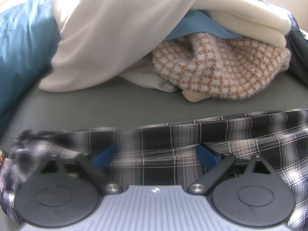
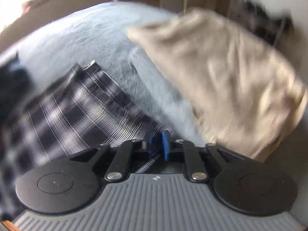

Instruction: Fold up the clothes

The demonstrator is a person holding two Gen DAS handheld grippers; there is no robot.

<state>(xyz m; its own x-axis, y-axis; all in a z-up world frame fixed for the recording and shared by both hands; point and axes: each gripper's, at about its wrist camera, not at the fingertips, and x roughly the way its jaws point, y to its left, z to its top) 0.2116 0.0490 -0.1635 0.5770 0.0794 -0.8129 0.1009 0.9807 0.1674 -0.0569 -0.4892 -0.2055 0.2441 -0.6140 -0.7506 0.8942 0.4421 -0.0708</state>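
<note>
Plaid fabric fills the near edge of the left wrist view: a black, grey and white checked garment [image 1: 173, 144] lies bunched across the grey-green surface [image 1: 115, 104], draped right over the left gripper [image 1: 154, 154]. Its blue fingers [image 1: 207, 154] stand wide apart, each half buried under a fold of the cloth, pressing on nothing that shows.

Beyond a bare strip of the surface sits a heap of other clothes. Biggest is a white sheet-like cloth [image 1: 115, 38] sloping down to the left, with a teal cloth [image 1: 23, 48] beside it at the left edge. On the right a thick cream fleece [image 1: 240, 19] is folded on top, a light blue layer [image 1: 192, 25] shows under it, and a fuzzy tan-and-white houndstooth piece [image 1: 221, 67] spills out at the bottom. A small beige object [image 1: 194, 96] pokes from under the houndstooth.

Right wrist view is badly smeared by motion. Plaid garment [image 2: 77, 105] stretches from the left toward the right gripper [image 2: 158, 144], whose blue pads are nearly together; a thin striped edge seems to run between them, but I cannot tell whether they pinch it. A beige garment [image 2: 231, 77] lies crumpled on the right on the pale surface [image 2: 96, 38].
</note>
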